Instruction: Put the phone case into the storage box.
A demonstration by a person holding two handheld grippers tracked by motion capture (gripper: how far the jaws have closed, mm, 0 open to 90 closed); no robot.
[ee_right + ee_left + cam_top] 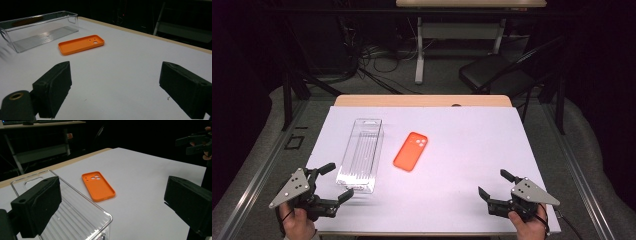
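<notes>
An orange phone case (410, 151) lies flat on the white table cover (462, 150), hollow side up, near the middle. Just left of it stands a clear plastic bin (361, 154), long and empty. My left gripper (336, 182) sits at the near left corner, open, its jaws pointing toward the bin's near end. The left gripper view has the bin (75, 215) close below the jaws and the case (98, 186) beyond. My right gripper (496, 184) rests open at the near right, empty. Its own view looks across at the case (81, 44) and the bin (37, 31).
The table's wooden far edge (422, 100) shows past the white cover. Behind it stand a black chair (497, 75), another table's legs and floor cables. Dark frame rails run down both sides of the table.
</notes>
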